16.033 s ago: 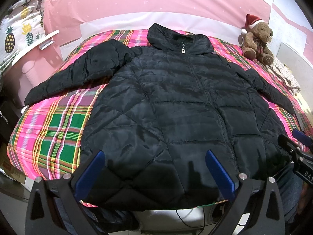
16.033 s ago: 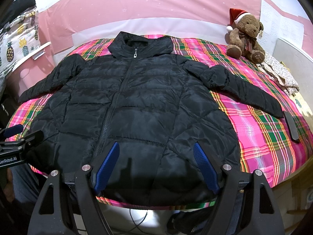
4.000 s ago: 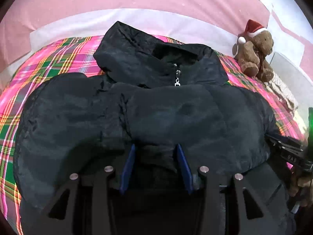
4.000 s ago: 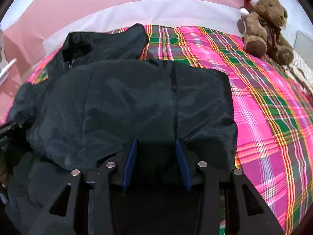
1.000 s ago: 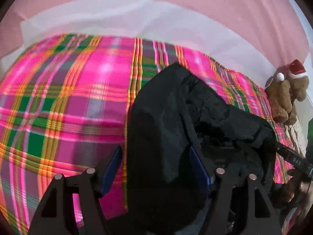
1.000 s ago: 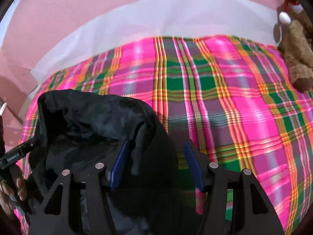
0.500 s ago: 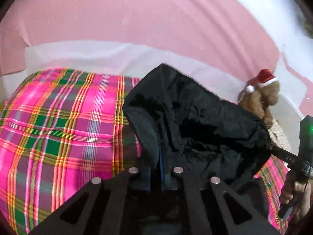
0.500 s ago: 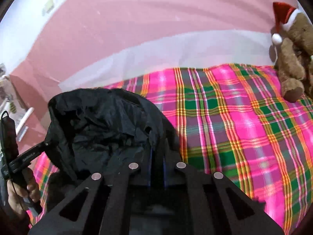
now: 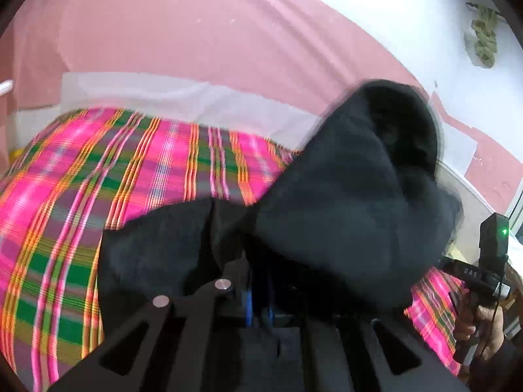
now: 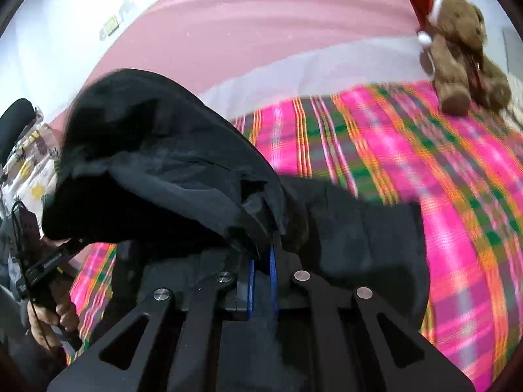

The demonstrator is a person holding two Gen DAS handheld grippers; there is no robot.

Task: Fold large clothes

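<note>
The black puffer jacket (image 9: 343, 215) is bunched and lifted above the plaid bed cover (image 9: 98, 176). My left gripper (image 9: 260, 290) is shut on the jacket's fabric, blue pads pressed together. In the right wrist view the jacket (image 10: 157, 170) hangs between both grippers. My right gripper (image 10: 263, 271) is shut on its fabric too. Each view shows the other gripper in a hand: the right one in the left wrist view (image 9: 483, 271), the left one in the right wrist view (image 10: 45, 268). Part of the jacket lies below on the bed (image 10: 359, 228).
A teddy bear (image 10: 457, 52) in a Santa hat sits at the bed's far right. A pink headboard wall (image 9: 196, 39) runs behind the bed. A pineapple-print cloth (image 10: 29, 156) is at the left.
Both grippers have lifted the jacket's top edge higher and tilted; the fabric swings up, blurred. Both jaws closed on it between one second and half a second ago and stay closed.
</note>
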